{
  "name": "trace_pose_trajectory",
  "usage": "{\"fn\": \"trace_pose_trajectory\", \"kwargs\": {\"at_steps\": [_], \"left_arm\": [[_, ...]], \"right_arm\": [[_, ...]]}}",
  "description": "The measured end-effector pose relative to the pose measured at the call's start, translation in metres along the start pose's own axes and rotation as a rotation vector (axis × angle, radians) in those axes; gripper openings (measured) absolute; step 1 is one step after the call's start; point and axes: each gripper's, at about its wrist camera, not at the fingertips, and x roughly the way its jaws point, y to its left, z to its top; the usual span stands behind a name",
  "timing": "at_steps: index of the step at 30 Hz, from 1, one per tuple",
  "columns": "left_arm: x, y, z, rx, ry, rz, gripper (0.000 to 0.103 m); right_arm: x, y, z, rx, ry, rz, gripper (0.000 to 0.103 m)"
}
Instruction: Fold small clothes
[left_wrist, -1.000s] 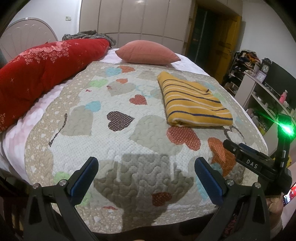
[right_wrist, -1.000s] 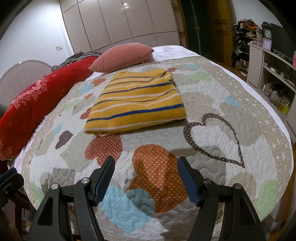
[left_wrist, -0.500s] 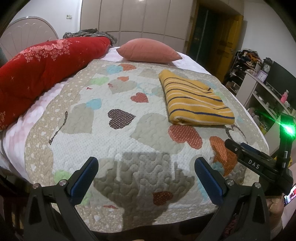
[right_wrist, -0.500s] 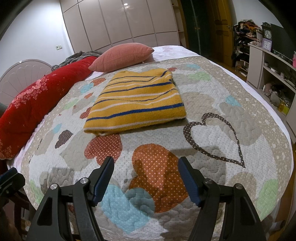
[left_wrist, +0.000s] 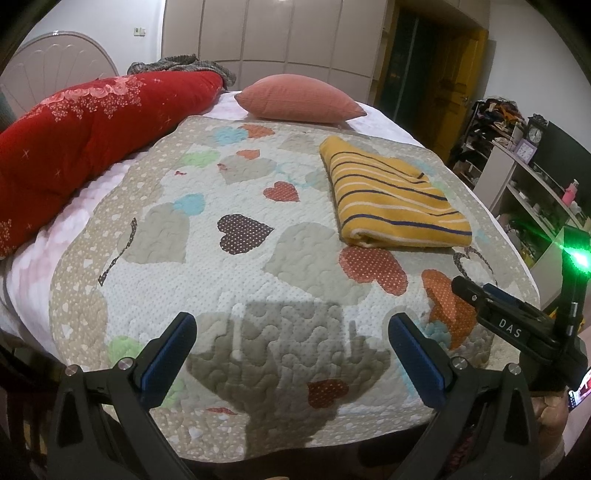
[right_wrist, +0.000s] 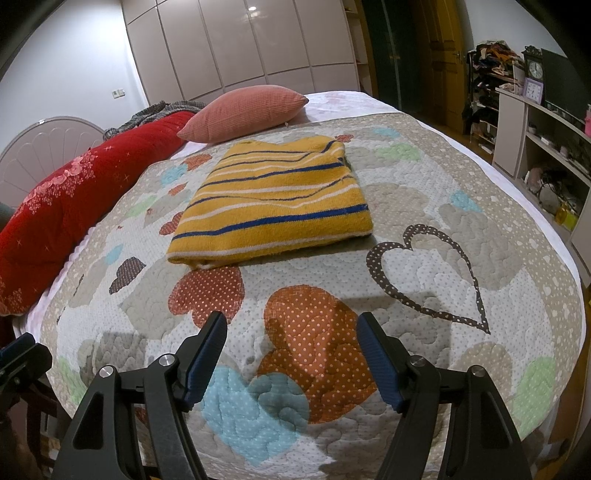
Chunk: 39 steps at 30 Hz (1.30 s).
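A yellow garment with blue and white stripes (left_wrist: 391, 199) lies folded flat on the heart-patterned quilt (left_wrist: 236, 280), right of centre and farther up the bed. It also shows in the right wrist view (right_wrist: 273, 206), straight ahead of that gripper. My left gripper (left_wrist: 291, 332) is open and empty above the quilt's near edge, well short and left of the garment. My right gripper (right_wrist: 291, 332) is open and empty above the orange heart patch, short of the garment. The right gripper's body shows at the right edge of the left wrist view (left_wrist: 517, 325).
A red rolled blanket (left_wrist: 81, 133) lies along the bed's left side. A pink pillow (left_wrist: 299, 98) sits at the head. White shelves (right_wrist: 546, 147) with clutter stand right of the bed. Wardrobe doors (right_wrist: 236, 44) line the far wall.
Both grippers have drawn back slightly toward the foot of the bed and stay open. The folded garment has not moved.
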Motion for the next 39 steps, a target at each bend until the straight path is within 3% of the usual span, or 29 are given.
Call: {"fn": "trace_pose_trajectory", "kwargs": {"at_steps": [20,29,39], "left_arm": [[-0.005,-0.008,-0.002,0.077,-0.044,0.080,0.103],[-0.003,-0.002,-0.009,0.082,-0.022,0.115,0.103],[0.004,0.007,-0.012,0.062,0.015,0.137,0.103]], "right_arm": [[0.000,-0.003,-0.003,-0.002,-0.004,-0.031,0.078],[-0.004,0.024,-0.003,-0.108,-0.017,-0.061,0.078],[-0.001,0.036,-0.004,-0.141,-0.001,-0.065,0.078]]}}
